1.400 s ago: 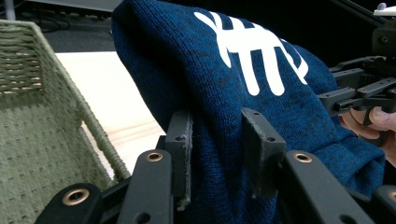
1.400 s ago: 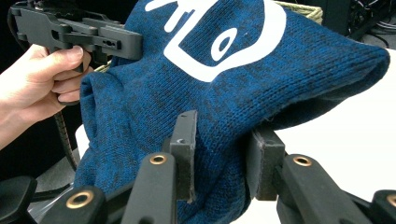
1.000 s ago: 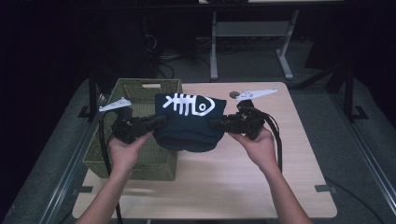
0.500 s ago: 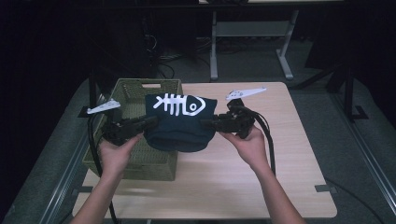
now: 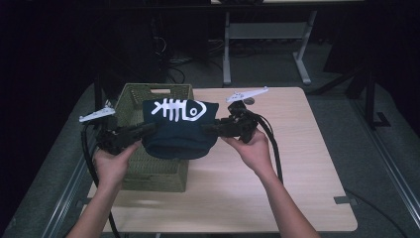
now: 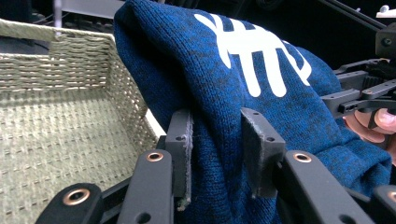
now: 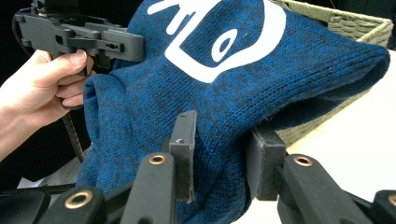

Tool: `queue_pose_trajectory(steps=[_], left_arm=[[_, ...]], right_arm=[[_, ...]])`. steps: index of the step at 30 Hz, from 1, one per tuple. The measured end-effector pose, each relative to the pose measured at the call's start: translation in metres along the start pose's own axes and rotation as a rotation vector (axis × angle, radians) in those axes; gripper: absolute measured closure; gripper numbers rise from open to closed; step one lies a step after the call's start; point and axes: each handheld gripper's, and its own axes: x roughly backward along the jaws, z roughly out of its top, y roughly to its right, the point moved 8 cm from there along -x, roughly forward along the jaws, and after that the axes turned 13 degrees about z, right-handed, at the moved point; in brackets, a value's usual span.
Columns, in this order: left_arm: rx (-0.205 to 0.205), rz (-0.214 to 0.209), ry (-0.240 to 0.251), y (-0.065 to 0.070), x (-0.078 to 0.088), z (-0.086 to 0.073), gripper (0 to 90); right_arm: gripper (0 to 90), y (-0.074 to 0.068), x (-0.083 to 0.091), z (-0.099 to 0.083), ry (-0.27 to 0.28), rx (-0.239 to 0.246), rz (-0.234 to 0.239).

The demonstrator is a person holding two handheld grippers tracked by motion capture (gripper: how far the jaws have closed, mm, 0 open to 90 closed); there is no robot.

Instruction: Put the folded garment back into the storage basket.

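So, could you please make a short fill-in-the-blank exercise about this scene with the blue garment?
1. The left gripper and the right gripper hold a blue knitted garment between ____ of them.
2. The white print on the garment shows a fish ____.
3. The garment hangs partly above a woven ____.
4. The basket stands on a ____ table.

Missing words: both; skeleton; basket; wooden

Wooden table (image 5: 297, 163) – woven green basket (image 5: 130, 99) at left edge; grey desk frame (image 5: 267, 34) behind.
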Motion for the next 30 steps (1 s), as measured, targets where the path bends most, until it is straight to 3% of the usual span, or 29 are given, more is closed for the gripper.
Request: queue_pose_trajectory(steps=[30], left_arm=[[0.031, 0.063, -0.009, -0.036, 0.016, -0.002, 66.4]], right_arm=[[66.9, 0.004, -0.042, 0.014, -0.024, -0.005, 0.042]])
